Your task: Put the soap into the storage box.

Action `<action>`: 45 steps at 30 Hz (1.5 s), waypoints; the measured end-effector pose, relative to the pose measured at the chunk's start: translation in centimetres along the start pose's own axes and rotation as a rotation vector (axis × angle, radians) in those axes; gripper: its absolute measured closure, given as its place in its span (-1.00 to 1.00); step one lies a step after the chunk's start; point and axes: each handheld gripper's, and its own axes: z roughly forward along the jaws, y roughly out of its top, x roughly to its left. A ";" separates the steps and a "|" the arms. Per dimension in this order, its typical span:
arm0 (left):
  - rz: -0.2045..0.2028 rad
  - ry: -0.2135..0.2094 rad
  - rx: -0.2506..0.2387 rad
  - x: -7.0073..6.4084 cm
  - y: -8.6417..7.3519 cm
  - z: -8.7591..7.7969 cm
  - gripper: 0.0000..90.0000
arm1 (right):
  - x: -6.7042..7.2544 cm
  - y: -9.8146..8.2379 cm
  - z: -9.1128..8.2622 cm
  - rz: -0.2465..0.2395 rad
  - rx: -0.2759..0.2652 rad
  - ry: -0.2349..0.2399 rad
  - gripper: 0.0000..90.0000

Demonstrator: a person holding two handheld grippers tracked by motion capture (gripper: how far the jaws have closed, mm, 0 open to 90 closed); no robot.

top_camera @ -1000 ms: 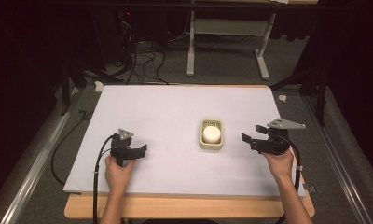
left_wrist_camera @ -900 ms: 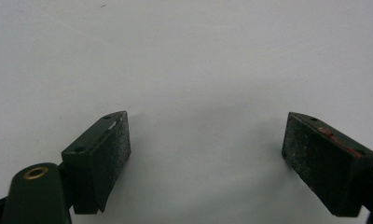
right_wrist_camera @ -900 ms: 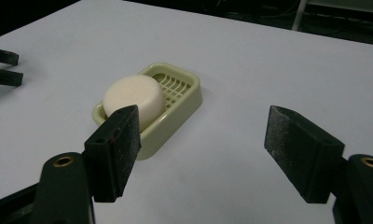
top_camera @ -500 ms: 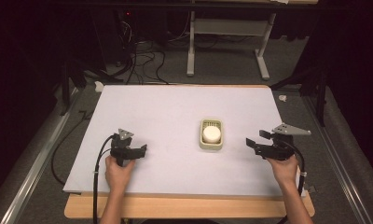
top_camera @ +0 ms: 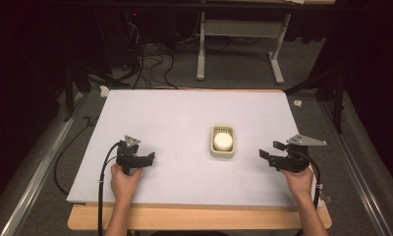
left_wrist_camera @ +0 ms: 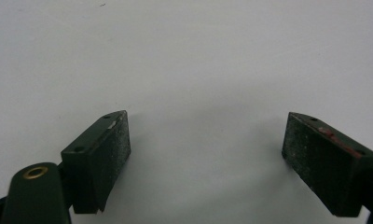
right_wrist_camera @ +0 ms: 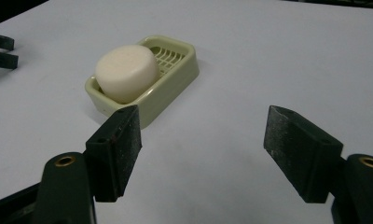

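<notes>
Closest to the person, two hands come in over the wooden table edge [top_camera: 194,219]. The left hand [top_camera: 124,180] holds the left gripper [top_camera: 146,159] low over the white mat [top_camera: 160,118], near the mat's front left part. Its two black jaws are wide apart with nothing between them, just bare white mat under them in the left gripper view. The right hand [top_camera: 298,180] holds the right gripper [top_camera: 267,151] over the front right part of the mat. Its jaws are wide apart too, and nothing is in them. A bit farther out, between the two grippers but nearer the right one, a pale green soap dish [top_camera: 222,141] sits flat on the mat. A round white soap [right_wrist_camera: 127,72] lies in it, at the end closer to the person. Past the mat is a dark floor with black cables [top_camera: 145,64] and grey desk legs [top_camera: 238,44].
</notes>
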 end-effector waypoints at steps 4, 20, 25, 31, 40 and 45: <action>0.002 0.001 0.001 0.0 0.0 0.0 -0.65 | 0.2 -0.8 0.5 0.008 0.006 0.008 -0.37; 0.003 0.002 0.001 -0.1 0.0 0.0 -0.65 | 1.2 -1.4 2.0 -0.010 0.038 0.003 -0.36; 0.003 0.003 -0.002 -0.1 0.0 0.0 -0.65 | 1.3 -1.5 2.8 -0.033 0.069 -0.030 -0.36; 0.004 0.003 0.000 -0.1 0.0 0.0 -0.65 | 1.5 -1.8 3.9 -0.055 0.111 -0.062 -0.35; 0.004 0.003 -0.001 -0.1 0.0 0.0 -0.65 | 1.9 -1.9 5.0 -0.071 0.128 -0.095 -0.36; 0.004 0.004 -0.002 -0.1 0.0 0.0 -0.65 | 2.1 -1.9 5.7 -0.084 0.144 -0.102 -0.36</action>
